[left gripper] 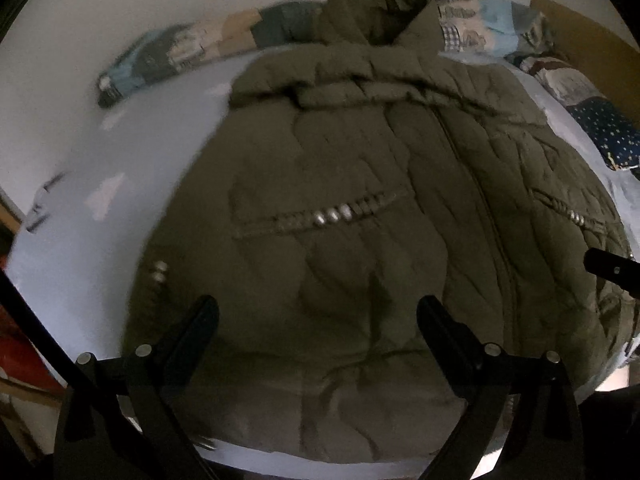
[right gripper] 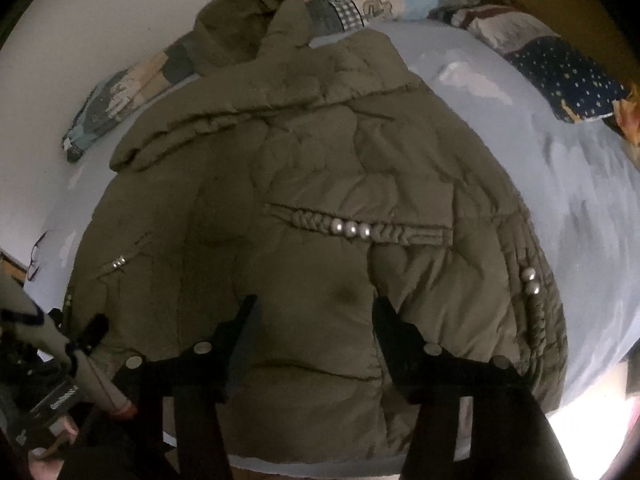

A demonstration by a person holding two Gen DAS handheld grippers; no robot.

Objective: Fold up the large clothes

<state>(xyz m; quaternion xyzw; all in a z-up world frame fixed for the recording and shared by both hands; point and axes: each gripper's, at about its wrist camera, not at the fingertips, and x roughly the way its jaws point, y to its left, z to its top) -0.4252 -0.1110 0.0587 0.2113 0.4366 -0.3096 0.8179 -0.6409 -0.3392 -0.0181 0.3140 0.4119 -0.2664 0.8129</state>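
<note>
A big olive padded coat (left gripper: 360, 208) lies spread on the pale blue bed sheet (left gripper: 100, 152), hood (right gripper: 248, 20) up by the patchwork quilt (left gripper: 192, 40) along the wall. Both tools hang above its lower half. The left gripper (left gripper: 318, 320) stands wide, nothing between its fingers. The right gripper (right gripper: 316, 320) is narrower, part-way in, and empty too as far as I can see. Trouble ahead? That puffy fabric looks thick and slippery: a shallow pinch could grab only the top layer, or slide off mid-lift. The hem sits at the bed's near edge, so a dropped side may slump over.
</note>
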